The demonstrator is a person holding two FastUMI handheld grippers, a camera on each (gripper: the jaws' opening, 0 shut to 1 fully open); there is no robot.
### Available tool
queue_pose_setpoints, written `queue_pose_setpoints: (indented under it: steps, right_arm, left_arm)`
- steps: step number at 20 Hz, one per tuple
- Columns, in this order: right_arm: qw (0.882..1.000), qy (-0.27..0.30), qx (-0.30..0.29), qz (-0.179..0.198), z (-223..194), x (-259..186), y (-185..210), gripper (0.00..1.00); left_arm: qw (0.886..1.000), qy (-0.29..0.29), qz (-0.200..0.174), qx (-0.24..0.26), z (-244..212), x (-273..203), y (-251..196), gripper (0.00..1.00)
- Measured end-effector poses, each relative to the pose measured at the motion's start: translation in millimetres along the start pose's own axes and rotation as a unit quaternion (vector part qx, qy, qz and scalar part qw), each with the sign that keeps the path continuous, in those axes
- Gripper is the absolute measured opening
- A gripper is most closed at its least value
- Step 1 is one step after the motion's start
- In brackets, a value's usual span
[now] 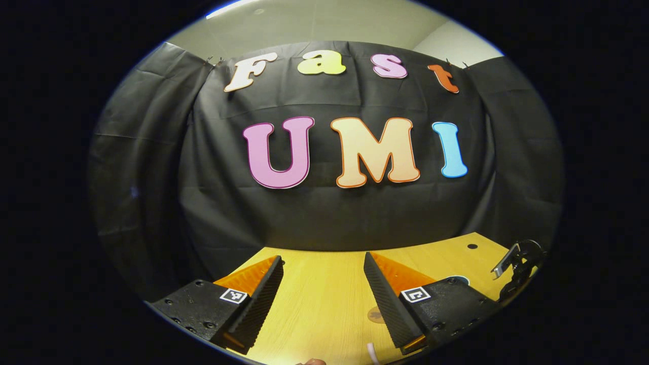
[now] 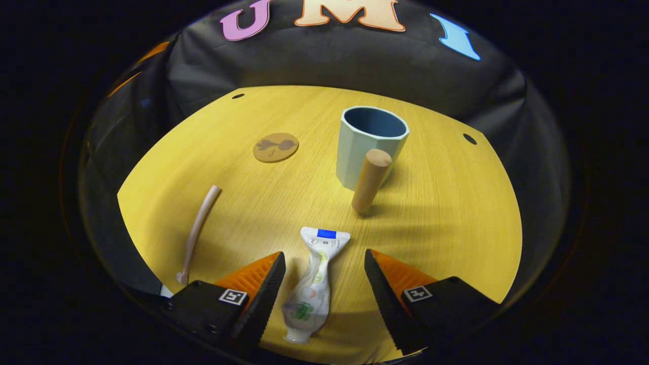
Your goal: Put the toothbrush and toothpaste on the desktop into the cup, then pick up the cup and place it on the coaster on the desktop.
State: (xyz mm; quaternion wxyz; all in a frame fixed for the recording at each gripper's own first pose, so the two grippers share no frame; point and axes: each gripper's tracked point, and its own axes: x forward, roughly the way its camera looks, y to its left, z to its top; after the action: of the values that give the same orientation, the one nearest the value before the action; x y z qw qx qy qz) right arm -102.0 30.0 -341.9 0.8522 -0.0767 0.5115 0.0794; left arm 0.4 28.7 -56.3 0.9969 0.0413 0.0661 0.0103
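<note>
Okay, I see the right gripper (image 2: 324,284) spread wide, straddling the toothpaste (image 2: 312,289) flat on the desk (image 2: 446,213), probably not touching. Left gripper (image 1: 322,291) is agape, empty. Toothbrush (image 2: 197,228) lies left; cup (image 2: 370,144) and coaster (image 2: 276,147) beyond.

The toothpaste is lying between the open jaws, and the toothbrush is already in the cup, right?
Not quite. The toothpaste does lie between the right gripper's open jaws, but the toothbrush isn't in the cup. It lies flat on the desktop, off to the left in the right gripper view.
</note>
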Motion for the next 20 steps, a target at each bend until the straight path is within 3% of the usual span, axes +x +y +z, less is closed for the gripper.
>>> queue_pose_setpoints:
  steps: [3,8,10,11,16,20]
  right_arm:
    - [1.0,0.024,0.005,0.004,-8.6,10.2,2.3,0.77]
    - [0.999,0.041,-0.004,0.02,-12.7,13.1,7.1,0.6]
    - [0.999,0.045,0.003,0.024,-11.7,11.8,8.2,0.38]
    - [0.998,0.05,0.009,0.025,-12.9,13.2,10.0,0.21]
    - [0.998,0.054,0.005,0.025,-12.9,13.1,9.3,0.16]
    - [0.999,0.047,0.01,0.025,-12.3,12.5,9.1,0.16]
  left_arm:
    - [1.0,0.016,0.0,0.003,-12.5,-1.7,-0.2,0.94]
    - [0.999,0.037,-0.009,0.013,-28.4,-4.0,-7.6,0.94]
    - [0.998,0.052,-0.017,0.011,-39.9,-4.9,-12.8,0.94]
    - [0.998,0.063,-0.022,0.008,-46.0,-5.7,-15.6,0.94]
    - [0.987,0.151,-0.052,-0.02,-97.5,-11.0,-36.1,0.96]
    - [0.968,0.235,-0.077,-0.044,-141.8,-20.6,-56.4,0.95]
